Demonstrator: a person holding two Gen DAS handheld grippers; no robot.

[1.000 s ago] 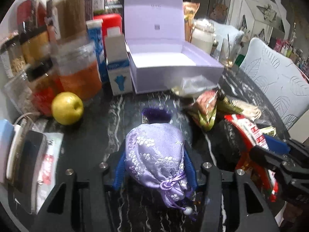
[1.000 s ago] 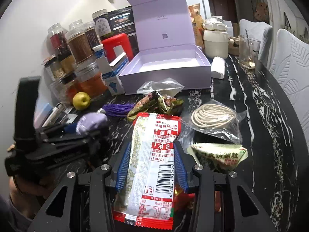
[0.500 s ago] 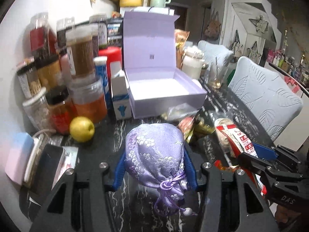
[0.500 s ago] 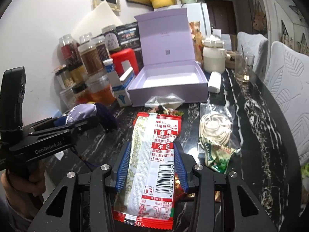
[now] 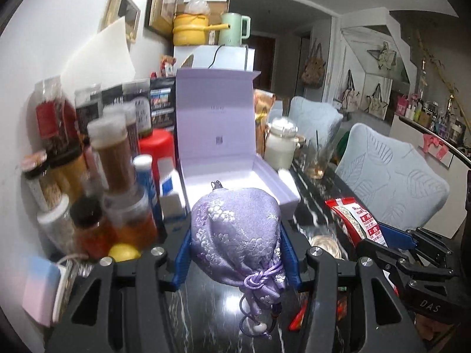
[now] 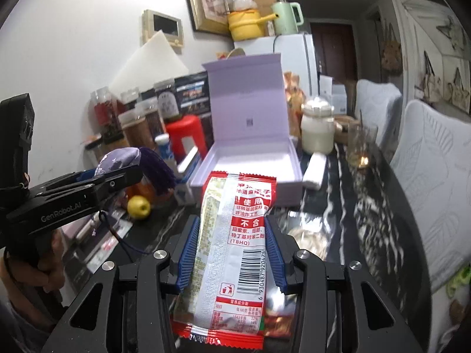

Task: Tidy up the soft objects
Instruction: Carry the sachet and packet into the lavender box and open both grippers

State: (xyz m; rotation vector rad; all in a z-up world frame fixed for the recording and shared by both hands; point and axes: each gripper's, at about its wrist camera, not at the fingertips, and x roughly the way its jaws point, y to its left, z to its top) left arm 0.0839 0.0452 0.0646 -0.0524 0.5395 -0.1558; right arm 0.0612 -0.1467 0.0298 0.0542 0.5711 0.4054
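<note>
A lilac embroidered satin drawstring pouch (image 5: 235,235) is being gripped between the blue ribbed pads (image 5: 183,260) of the left gripper (image 5: 237,257), clear of the black marbled tabletop (image 5: 223,303); its knotted cord and white bead are hanging toward the camera. In the right wrist view a purple tassel (image 6: 157,173) is seen dangling from the same pouch.

A red-and-white plastic snack packet (image 6: 235,244), printed with a barcode, is being clamped lengthwise between the pads (image 6: 188,253) of the right gripper (image 6: 232,254), likewise raised off the table.

Beyond both grippers, a yellow apple (image 6: 138,207) is lying on the tabletop beside a cluster of clear lidded jars (image 5: 117,173) against the white wall. A lilac cardboard gift box (image 6: 250,170) is standing open behind the held items, its hinged lid upright and its interior showing white. A cream lidded ceramic jar (image 6: 318,126) and a drinking glass (image 6: 360,147) are positioned to the right of the box. Pale quilted chairs (image 5: 391,185) are lined along the far table edge.
</note>
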